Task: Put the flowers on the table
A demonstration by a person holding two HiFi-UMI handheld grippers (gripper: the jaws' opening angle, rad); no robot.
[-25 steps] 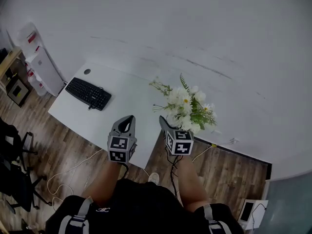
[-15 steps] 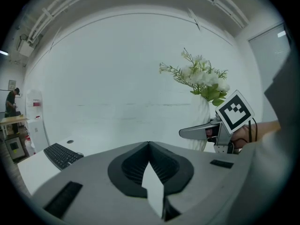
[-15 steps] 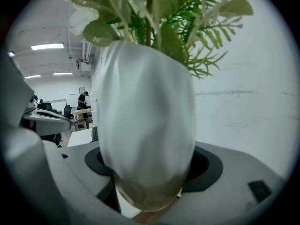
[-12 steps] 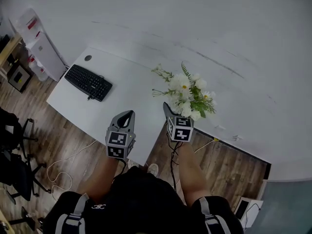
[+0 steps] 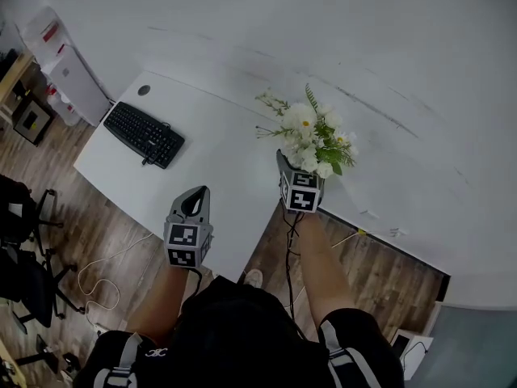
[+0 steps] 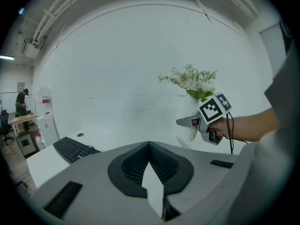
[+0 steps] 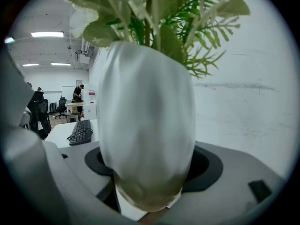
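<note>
White table under a pale wall, right gripper clenched on the vase of flowers, vase upright between its jaws, left gripper closed, empty, well apart.

One white table stands here, with one black keyboard on its left part. There is one white vase, and in it one bunch of flowers. Two grippers show: the left gripper and the right gripper. One tall white unit stands at the far left.
</note>
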